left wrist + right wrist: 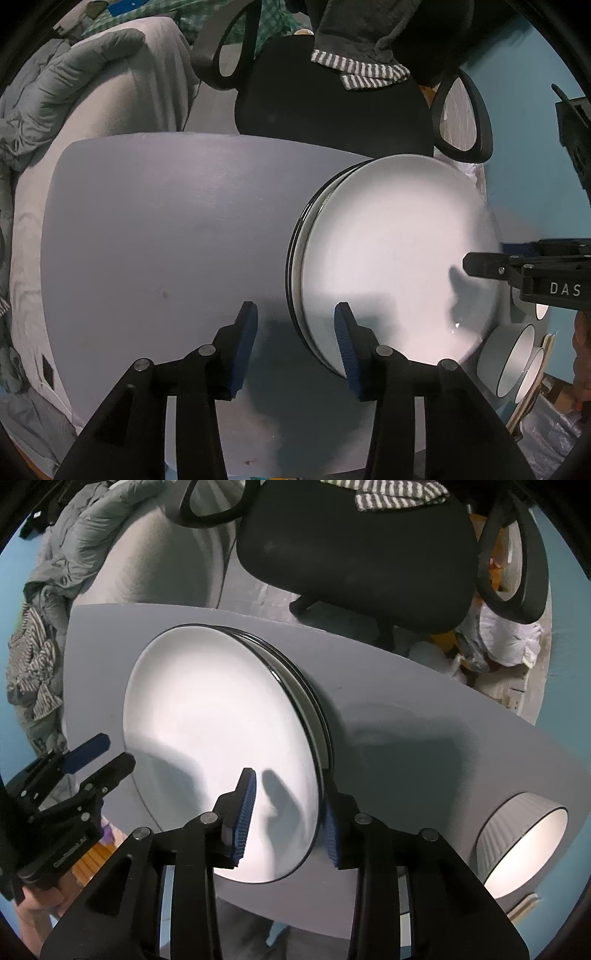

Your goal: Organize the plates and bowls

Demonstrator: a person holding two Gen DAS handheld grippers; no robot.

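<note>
A stack of white plates with dark rims (399,258) (221,709) lies on the grey table (166,240) (424,738). My left gripper (295,321) points down at the stack's left rim, which stands between the jaws. The jaws are apart and the pads do not press on it. My right gripper (288,808) straddles the opposite rim, one pad over the top plate and one outside it, also open. Each gripper shows in the other's view: the right gripper (484,258), the left gripper (110,755). A grey ribbed bowl (517,842) (506,362) stands at the table's edge.
A black office chair (332,110) (362,554) with a striped cloth (373,70) stands behind the table. A bed with a grey duvet (74,92) lies to the left. White bags (506,642) sit on the floor at the back right.
</note>
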